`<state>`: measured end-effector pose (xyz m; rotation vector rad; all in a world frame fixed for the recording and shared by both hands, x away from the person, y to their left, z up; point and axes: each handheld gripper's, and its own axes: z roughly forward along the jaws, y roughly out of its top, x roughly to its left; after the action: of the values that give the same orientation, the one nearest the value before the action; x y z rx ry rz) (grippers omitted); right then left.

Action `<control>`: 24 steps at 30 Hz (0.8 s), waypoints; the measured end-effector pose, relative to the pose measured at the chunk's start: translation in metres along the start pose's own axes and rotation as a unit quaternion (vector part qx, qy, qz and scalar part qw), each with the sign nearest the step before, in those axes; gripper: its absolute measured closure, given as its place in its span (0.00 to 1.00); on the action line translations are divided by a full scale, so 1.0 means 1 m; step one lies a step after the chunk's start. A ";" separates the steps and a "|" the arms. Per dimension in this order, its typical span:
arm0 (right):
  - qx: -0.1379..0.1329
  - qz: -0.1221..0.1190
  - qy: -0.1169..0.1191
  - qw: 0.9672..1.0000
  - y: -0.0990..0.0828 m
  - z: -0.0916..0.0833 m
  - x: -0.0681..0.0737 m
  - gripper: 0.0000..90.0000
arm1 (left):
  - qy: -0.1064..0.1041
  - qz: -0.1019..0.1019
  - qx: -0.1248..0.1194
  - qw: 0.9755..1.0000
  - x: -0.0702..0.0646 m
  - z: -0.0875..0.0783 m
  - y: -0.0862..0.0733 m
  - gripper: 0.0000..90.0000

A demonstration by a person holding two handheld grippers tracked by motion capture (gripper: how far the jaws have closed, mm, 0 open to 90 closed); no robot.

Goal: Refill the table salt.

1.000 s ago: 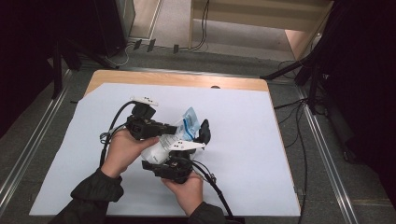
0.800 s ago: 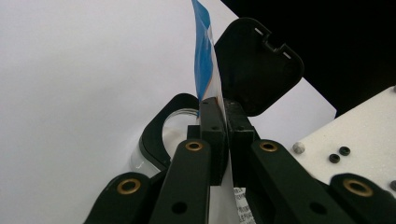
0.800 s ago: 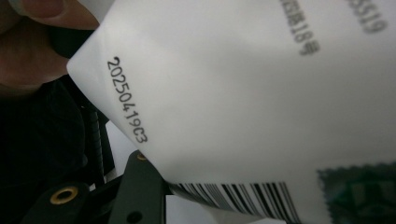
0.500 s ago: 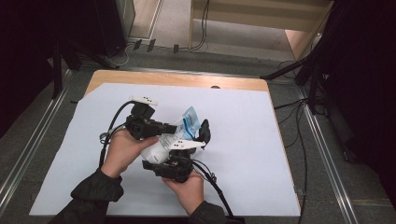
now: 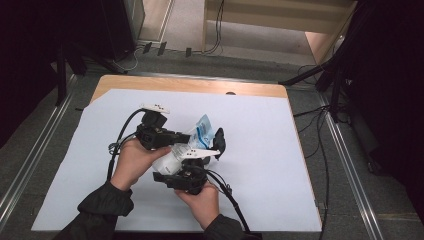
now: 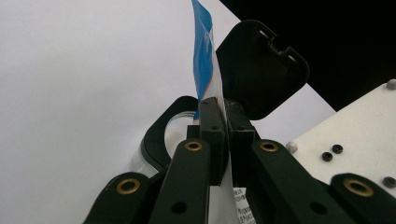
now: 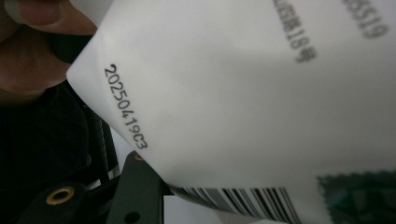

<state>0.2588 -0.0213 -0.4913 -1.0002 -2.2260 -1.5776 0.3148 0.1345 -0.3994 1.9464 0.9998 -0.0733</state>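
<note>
One thin white plastic pouch with a blue printed top (image 5: 200, 134) is the thing in hand, held up above the middle of the white sheet covering the wooden table (image 5: 260, 145), between the two hand-held tools. The left gripper (image 6: 223, 105) has its black jaws pressed together on the pouch's edge, the film pinched flat between the pads, as the left gripper view shows close up. Just beyond those jaws sits a round clear container with a black rim (image 6: 161, 137), its hinged black lid (image 6: 261, 65) standing open; whether the pouch touches it I cannot tell.

The right gripper (image 5: 187, 172) sits just below the pouch in the high view. Its own view has the white film right against the lens, and whether its jaws grip the film, the container or nothing cannot be told.

As a judgement, the work looks about midway: the lid is already up and the pouch is firmly pinched, but it appears neither torn open nor emptied, so opening it, or getting it into the container, is left.

Printed on the back of the pouch is "20250419C3", probably a date or batch code, with a barcode beneath it, blurred characters ending in "18" and a further number too soft to read.
</note>
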 end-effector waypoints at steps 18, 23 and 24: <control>0.007 -0.025 -0.008 1.000 -0.002 0.002 -0.001 0.71 | 0.001 0.004 0.001 1.000 -0.001 0.003 0.000 0.99; 0.000 -0.021 -0.008 1.000 -0.002 0.002 0.000 0.72 | 0.001 0.002 -0.003 1.000 -0.001 0.002 0.000 0.99; -0.001 -0.019 -0.007 1.000 -0.002 0.001 0.000 0.72 | 0.000 0.003 -0.004 1.000 -0.001 0.001 0.000 0.99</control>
<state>0.2577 -0.0201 -0.4929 -0.9768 -2.2658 -1.5937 0.3146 0.1326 -0.3996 1.9424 0.9921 -0.0662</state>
